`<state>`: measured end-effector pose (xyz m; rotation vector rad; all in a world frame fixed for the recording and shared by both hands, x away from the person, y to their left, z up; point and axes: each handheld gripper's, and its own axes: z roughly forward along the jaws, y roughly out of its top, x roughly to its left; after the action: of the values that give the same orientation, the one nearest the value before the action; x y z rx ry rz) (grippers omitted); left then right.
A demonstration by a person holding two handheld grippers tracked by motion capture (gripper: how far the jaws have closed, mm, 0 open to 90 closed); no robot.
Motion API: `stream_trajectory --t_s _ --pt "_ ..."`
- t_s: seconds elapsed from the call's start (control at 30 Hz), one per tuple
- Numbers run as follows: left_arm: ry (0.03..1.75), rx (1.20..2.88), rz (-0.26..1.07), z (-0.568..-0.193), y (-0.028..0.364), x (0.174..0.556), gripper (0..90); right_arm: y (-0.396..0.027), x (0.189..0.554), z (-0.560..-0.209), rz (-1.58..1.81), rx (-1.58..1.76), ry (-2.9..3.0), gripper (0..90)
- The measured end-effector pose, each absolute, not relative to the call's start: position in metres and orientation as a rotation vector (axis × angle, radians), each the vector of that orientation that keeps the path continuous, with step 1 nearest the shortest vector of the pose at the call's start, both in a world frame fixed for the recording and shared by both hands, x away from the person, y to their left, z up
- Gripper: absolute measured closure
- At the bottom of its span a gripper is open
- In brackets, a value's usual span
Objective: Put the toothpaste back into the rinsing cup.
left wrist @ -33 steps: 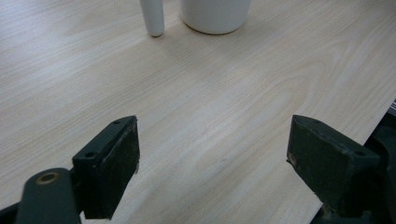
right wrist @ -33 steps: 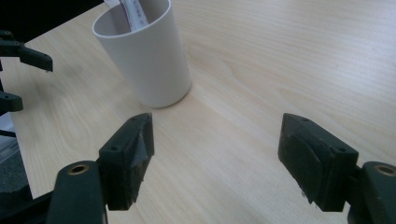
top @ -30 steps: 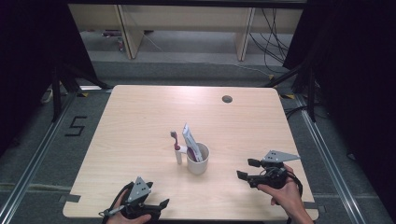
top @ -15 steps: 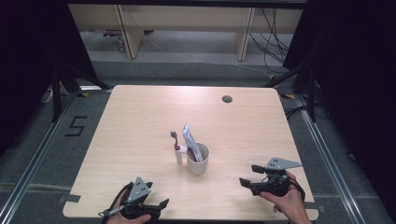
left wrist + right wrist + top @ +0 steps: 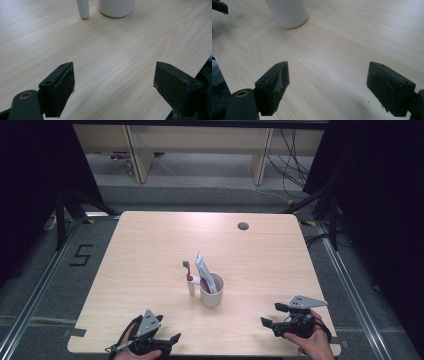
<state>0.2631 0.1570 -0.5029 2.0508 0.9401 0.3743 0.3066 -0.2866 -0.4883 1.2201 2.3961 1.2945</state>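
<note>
Here, we list what we see, from the tongs outward.

Left gripper (image 5: pixel 167 342): we hold it low at the near edge of the table, jaws spread wide with bare wood between them; the hand under it is cut off by the bottom of the high view.

Right gripper (image 5: pixel 272 316): we hold it near the near right corner, pointing toward the middle of the table; its jaws have just been opening and stand wide, with nothing between them.

Cup (image 5: pixel 212 290): white, upright near the middle of the table, well apart from both grippers; in the left gripper view (image 5: pixel 116 8) and the right gripper view (image 5: pixel 288 12) its upper part is cut off by the top edge.

Toothpaste tube (image 5: pixel 204 272): it stands tilted inside the cup; its lower end is hidden by the cup wall and we cannot read its print.

Toothbrush (image 5: pixel 189 277): it stands upright just beside the cup on its left; whether it touches the cup we cannot tell. In the left gripper view we see just its white foot (image 5: pixel 83 9).

Table (image 5: pixel 150 245): pale wood, with a small dark round hole (image 5: pixel 243 226) near the far edge.
</note>
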Motion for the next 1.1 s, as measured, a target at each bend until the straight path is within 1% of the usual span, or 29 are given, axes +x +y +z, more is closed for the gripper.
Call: stream_trajectory --t_s 0.03,0.07,0.27,0.33,0.37,0.4,0.67,0.73,0.77,0.8,1.1 --pt "0.940 2.051 0.375 -0.503 0.157 0.263 16.8 -0.289 0.308 -0.489 1.280 1.166 2.393 18.7" --pt "0.940 2.052 0.375 -0.503 0.157 0.263 16.8 -0.288 0.304 -0.489 1.274 1.220 2.404 18.6" --pt "0.938 2.052 0.378 -0.503 0.157 0.263 16.8 -0.291 0.301 -0.491 1.233 1.159 2.402 18.2" --pt "0.939 2.052 0.379 -0.503 0.157 0.263 16.8 -0.290 0.296 -0.490 1.234 1.231 2.412 18.2" --pt "0.938 2.052 0.378 -0.503 0.157 0.263 16.8 -0.291 0.298 -0.491 1.243 1.166 2.406 18.2" --pt "0.936 2.049 0.377 -0.503 0.157 0.263 16.8 -0.290 0.296 -0.491 1.248 1.212 2.409 18.2" --pt "0.934 2.044 0.379 -0.503 0.157 0.263 16.4 -0.295 0.292 -0.491 1.230 1.161 2.392 17.9" --pt "0.935 2.044 0.380 -0.503 0.157 0.263 15.8 -0.295 0.290 -0.492 1.242 1.205 2.399 17.7" --pt "0.934 2.047 0.381 -0.503 0.157 0.263 15.8 -0.296 0.290 -0.492 1.222 1.166 2.396 17.6" --pt "0.934 2.050 0.380 -0.503 0.157 0.263 15.8 -0.295 0.288 -0.492 1.230 1.211 2.401 17.6" --pt "0.935 2.045 0.382 -0.503 0.156 0.263 15.2 -0.298 0.284 -0.493 1.232 1.206 2.391 17.2"
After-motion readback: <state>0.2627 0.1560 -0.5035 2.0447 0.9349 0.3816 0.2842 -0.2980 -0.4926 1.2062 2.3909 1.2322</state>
